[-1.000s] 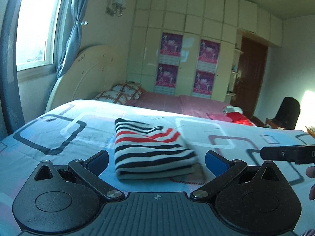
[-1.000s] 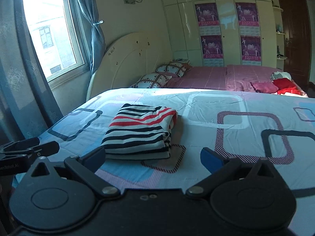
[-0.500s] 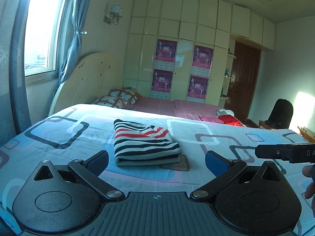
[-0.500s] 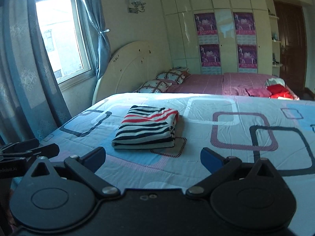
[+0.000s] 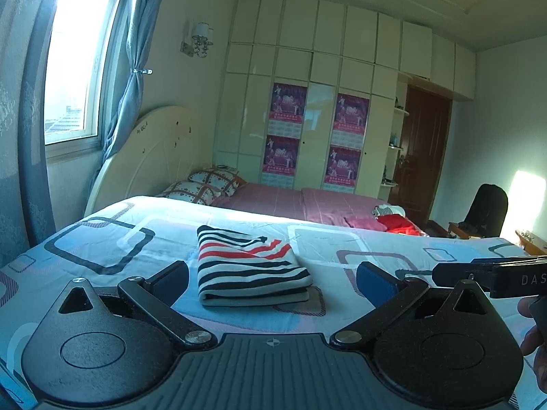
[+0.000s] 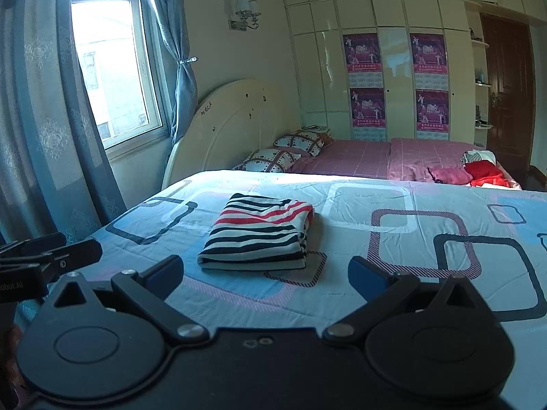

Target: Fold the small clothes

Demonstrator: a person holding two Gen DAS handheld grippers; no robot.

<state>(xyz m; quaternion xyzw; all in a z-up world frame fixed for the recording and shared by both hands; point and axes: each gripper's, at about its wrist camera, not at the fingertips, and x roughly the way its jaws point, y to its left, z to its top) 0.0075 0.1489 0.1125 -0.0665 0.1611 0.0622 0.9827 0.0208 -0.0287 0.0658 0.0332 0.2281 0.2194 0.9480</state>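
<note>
A small garment with black, white and red stripes (image 5: 248, 266) lies folded into a neat rectangle on the patterned bedspread (image 5: 102, 235); the right wrist view shows the same garment (image 6: 259, 235). My left gripper (image 5: 271, 282) is held back from it and above the bed, open, with nothing between its blue pads. My right gripper (image 6: 265, 273) hangs open and empty too, a little behind and to the right of the garment. Each gripper's tip shows at the edge of the other's view.
A second bed with a pink cover (image 6: 376, 157), checked pillows (image 6: 283, 152) and a pile of red and pink clothes (image 6: 478, 172) stands behind. A window and blue curtains (image 6: 41, 109) are on the left, a wardrobe wall (image 5: 318, 112) and door at the back, a black chair (image 5: 487, 210) on the right.
Both grippers have pulled back and risen away from the folded garment, which now looks smaller and farther off. The garment itself has not moved. Both grippers stayed open.
</note>
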